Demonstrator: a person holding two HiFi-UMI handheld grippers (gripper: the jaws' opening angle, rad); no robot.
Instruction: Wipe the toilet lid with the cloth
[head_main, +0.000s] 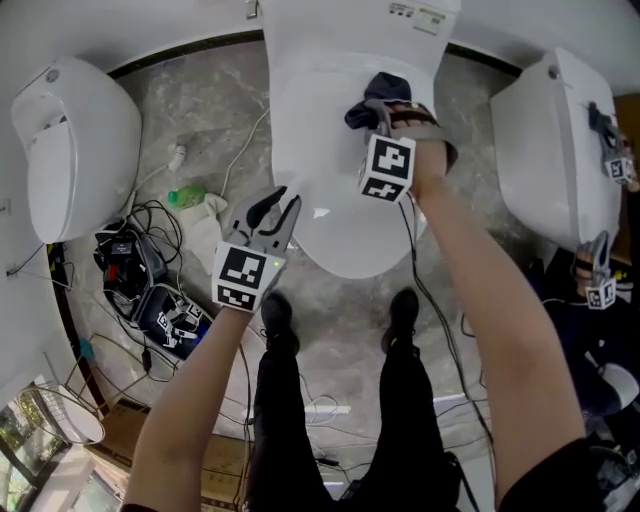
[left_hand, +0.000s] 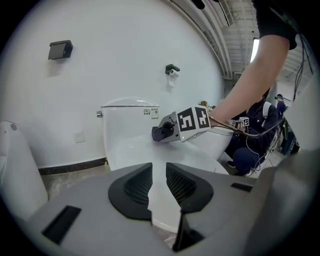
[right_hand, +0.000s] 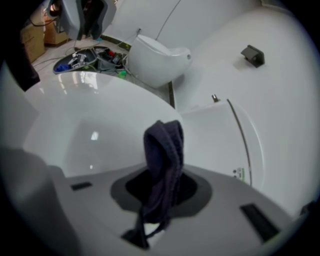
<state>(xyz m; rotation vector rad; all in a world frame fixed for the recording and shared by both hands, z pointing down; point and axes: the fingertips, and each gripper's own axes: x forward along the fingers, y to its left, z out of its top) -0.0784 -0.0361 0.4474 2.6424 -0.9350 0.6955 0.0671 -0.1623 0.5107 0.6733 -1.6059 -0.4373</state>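
The white toilet lid (head_main: 320, 150) is closed, and my right gripper (head_main: 378, 112) rests on its back right part, near the tank (head_main: 350, 20). It is shut on a dark blue cloth (head_main: 383, 88), which sticks up between the jaws in the right gripper view (right_hand: 164, 150). My left gripper (head_main: 274, 212) hovers at the lid's front left edge. Its jaws stand almost together with only a thin slit and nothing between them (left_hand: 159, 172). The left gripper view shows the lid (left_hand: 135, 155) and the right gripper's marker cube (left_hand: 192, 120) farther back.
Other white toilets stand at the left (head_main: 75, 150) and right (head_main: 555, 150). Cables and small devices (head_main: 140, 275) and a green bottle (head_main: 185, 196) lie on the marble floor to the left. Another person crouches at the right (head_main: 600, 330). My shoes (head_main: 275, 315) stand before the bowl.
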